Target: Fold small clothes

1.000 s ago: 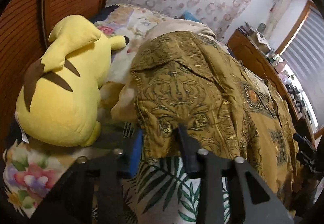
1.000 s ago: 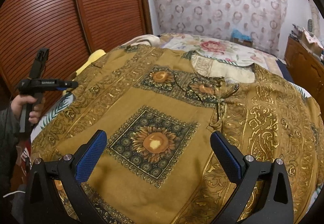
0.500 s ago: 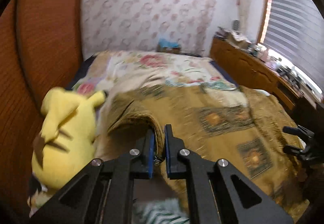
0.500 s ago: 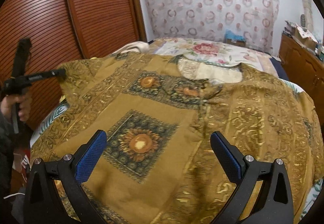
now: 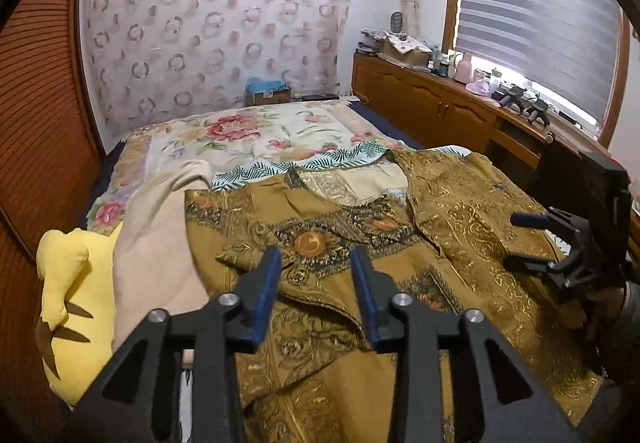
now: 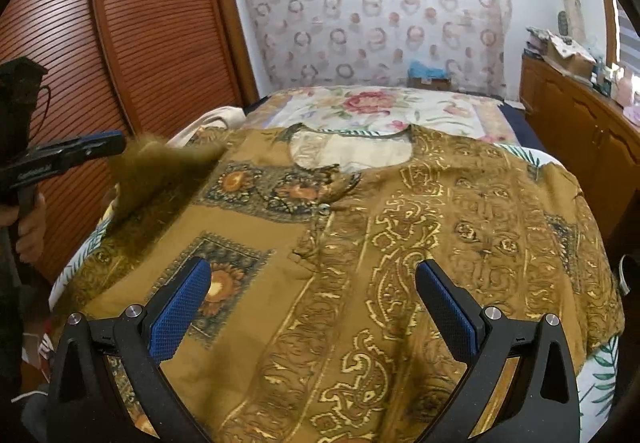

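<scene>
I note the shirt [image 6: 360, 243] lies flat on the bed [image 6: 380, 111], neck far; left hand-held gripper [image 5: 316, 283] is opening above its just-folded sleeve, nothing between; right hand-held gripper [image 6: 312, 307] hovers apart, nearer the unfolded side.

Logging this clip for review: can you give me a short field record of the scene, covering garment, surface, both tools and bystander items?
garment: mustard patterned top, spread front-up, neckline at far side
surface: bed with floral cover
left tool: jaws opening, nothing between pads, above the top's sleeve side
right tool: open wide, empty, over the top's near part
beside garment: yellow plush toy, beige cloth
</scene>
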A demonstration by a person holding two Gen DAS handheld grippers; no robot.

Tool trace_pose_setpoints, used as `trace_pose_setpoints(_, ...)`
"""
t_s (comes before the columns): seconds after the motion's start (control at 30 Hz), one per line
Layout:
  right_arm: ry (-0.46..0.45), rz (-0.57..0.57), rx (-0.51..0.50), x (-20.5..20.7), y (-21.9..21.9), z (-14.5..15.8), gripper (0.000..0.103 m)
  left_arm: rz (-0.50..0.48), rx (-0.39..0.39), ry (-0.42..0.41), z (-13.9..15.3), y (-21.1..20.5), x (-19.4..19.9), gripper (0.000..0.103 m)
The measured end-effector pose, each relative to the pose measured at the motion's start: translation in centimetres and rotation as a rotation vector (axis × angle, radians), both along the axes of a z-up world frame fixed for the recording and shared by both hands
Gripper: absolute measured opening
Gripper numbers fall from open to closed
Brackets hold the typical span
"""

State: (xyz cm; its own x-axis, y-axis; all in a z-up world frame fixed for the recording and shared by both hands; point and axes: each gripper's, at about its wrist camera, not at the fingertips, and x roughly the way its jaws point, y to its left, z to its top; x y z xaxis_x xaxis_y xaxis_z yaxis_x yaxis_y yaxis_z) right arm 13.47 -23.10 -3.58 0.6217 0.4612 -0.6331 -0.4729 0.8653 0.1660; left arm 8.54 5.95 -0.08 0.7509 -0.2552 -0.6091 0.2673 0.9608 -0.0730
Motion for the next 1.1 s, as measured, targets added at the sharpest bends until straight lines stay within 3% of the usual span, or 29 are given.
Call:
trace_pose_setpoints(0.1,-0.006,0.005,-0.004,0.2,0.0,0.1,0.103,0.041,0.019,-0.012,-0.1,1.1,-1.0,0.05)
trace_pose_setpoints(0.33,-0.021,0.098,-0.029,0.8,2.7,0.9,0.101,0.139,0.049,0.054,-3.5,4.4,-1.2,0.051)
trace_pose_setpoints(0.43,-0.03,0.158,-0.049,1.3,4.8,1.3,0.095,0.171,0.055,0.107,-6.0,5.4,-0.6,0.051)
trace_pose_setpoints(0.6,-0.035,0.26,-0.064,2.7,8.6,1.6,0.067,0.212,0.06,0.189,-9.2,6.2,0.2,0.051)
trace_pose_setpoints(0.7,-0.037,0.322,-0.073,3.4,11.2,1.6,0.058,0.213,0.044,0.206,-9.9,6.6,0.4,0.051)
trace_pose_setpoints(0.83,-0.011,0.398,-0.088,4.4,14.8,0.7,0.05,0.225,0.056,0.225,-10.6,6.7,0.6,0.051)
trace_pose_setpoints(1.1,0.062,0.461,-0.168,6.3,19.6,-2.8,0.049,0.218,0.044,0.21,-10.9,7.2,0.6,0.052)
